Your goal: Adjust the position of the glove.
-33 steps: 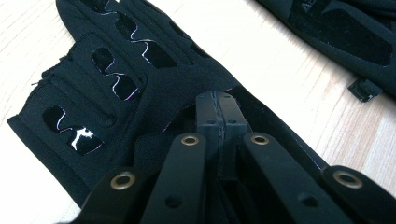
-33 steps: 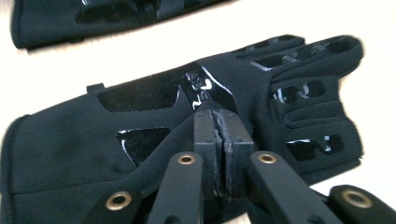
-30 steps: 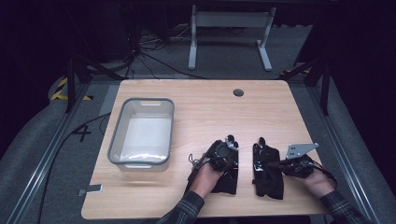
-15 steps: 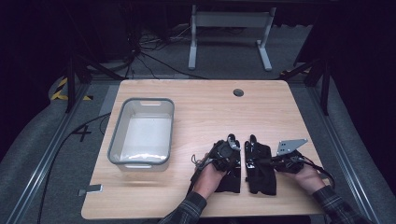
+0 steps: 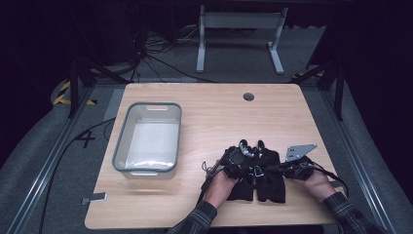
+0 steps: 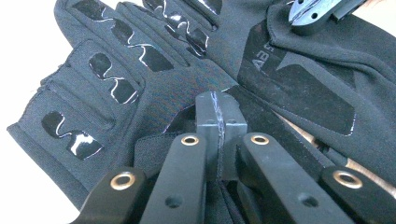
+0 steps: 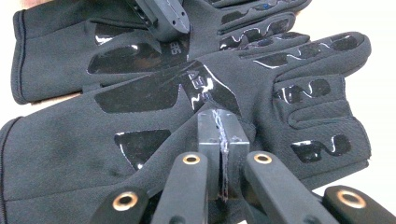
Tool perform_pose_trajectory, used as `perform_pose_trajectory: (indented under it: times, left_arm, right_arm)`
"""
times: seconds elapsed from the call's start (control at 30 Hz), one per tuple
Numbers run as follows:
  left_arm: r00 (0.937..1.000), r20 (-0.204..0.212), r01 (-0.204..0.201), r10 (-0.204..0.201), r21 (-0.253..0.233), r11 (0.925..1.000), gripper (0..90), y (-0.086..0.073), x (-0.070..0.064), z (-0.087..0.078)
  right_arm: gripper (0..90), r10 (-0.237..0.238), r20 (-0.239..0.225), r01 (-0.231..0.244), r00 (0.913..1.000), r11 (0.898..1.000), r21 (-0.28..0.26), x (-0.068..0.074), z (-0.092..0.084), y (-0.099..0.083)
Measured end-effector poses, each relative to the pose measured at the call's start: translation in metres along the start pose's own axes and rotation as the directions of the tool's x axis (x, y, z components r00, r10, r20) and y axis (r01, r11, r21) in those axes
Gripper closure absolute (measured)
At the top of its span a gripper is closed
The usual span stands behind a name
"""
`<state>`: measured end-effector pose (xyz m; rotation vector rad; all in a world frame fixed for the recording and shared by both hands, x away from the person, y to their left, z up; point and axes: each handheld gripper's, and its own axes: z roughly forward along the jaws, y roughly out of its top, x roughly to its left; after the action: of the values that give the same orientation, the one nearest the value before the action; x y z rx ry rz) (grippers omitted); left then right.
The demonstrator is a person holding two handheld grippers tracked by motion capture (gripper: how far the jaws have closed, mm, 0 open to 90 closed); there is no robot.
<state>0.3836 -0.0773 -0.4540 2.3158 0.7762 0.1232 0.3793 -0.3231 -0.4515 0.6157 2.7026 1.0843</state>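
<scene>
Two black gloves with glossy grip patches lie side by side, palms up, near the table's front edge. The left glove [image 5: 240,187] [image 6: 116,88] is under my left gripper [image 5: 247,167] [image 6: 219,109]. Its jaws are shut, with the tip resting on the palm. The right glove [image 5: 272,187] [image 7: 289,84] is under my right gripper [image 5: 268,166] [image 7: 223,126], also shut, and the fabric creases around its tip. Each gripper's tip also appears in the other's view: the right gripper [image 6: 312,14] and the left gripper [image 7: 163,18]. A grey plate [image 5: 300,150] tops the right gripper.
A clear plastic bin [image 5: 122,141] with a grey rim stands on the left half of the wooden table [image 5: 219,117]. A cable hole [image 5: 249,96] is at the table's back. A small grey piece [image 5: 95,198] lies at the front left corner. A metal stand [image 5: 238,29] is on the floor behind.
My right gripper has moved left with the right glove under it, closing the gap to the left glove. The left gripper has stayed put.
</scene>
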Motion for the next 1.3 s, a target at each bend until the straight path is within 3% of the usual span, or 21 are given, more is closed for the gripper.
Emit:
perform_pose_trajectory:
  times: [0.13, 0.23, 0.37, 0.5, 0.63, 0.9, 1.1, 1.3]
  left_arm:
    - [0.9997, 0.024, 0.011, -0.011, -0.011, 0.9999, 89.4, -0.001, 0.003, -0.001]
    - [0.9996, 0.026, 0.011, -0.010, -0.017, 0.9998, 77.7, -0.001, 0.004, -0.006]
    - [0.9994, 0.028, 0.020, -0.019, -0.053, 0.9984, 71.7, -0.003, 0.008, -0.020]
    - [0.9990, 0.019, 0.042, -0.041, -0.078, 0.9961, 64.9, -0.007, 0.013, -0.034]
    - [0.9983, 0.005, 0.059, -0.058, -0.072, 0.9957, 56.6, -0.018, 0.013, -0.043]
    - [0.9939, -0.035, 0.102, -0.104, -0.051, 0.9934, 53.6, -0.038, 0.017, -0.053]
    - [0.9925, -0.045, 0.112, -0.113, -0.025, 0.9934, 53.1, -0.040, 0.022, -0.049]
    - [0.9923, -0.052, 0.113, -0.113, 0.010, 0.9935, 53.4, -0.041, 0.022, -0.041]
  right_arm:
    - [89.9, -0.003, 0.003, 0.003, 1.0000, 1.000, 0.000, 0.000, 0.000, 0.000]
    - [88.0, 0.001, 0.002, 0.000, 1.0000, 1.000, -0.018, 0.000, -0.003, 0.000]
    - [88.1, 0.020, 0.003, -0.019, 0.9998, 0.997, -0.069, -0.002, -0.012, 0.001]
    - [89.0, 0.019, 0.006, -0.019, 0.9998, 0.998, -0.062, -0.001, -0.016, -0.003]
    - [89.3, 0.012, 0.007, -0.012, 0.9999, 0.999, -0.048, 0.005, -0.020, -0.008]
    - [89.5, -0.014, 0.007, 0.014, 0.9999, 1.000, -0.012, 0.016, -0.023, -0.013]
    - [89.5, -0.012, 0.006, 0.012, 0.9999, 1.000, -0.008, 0.017, -0.024, -0.014]
    - [89.5, -0.022, 0.002, 0.022, 0.9998, 0.999, 0.028, 0.018, -0.017, -0.015]
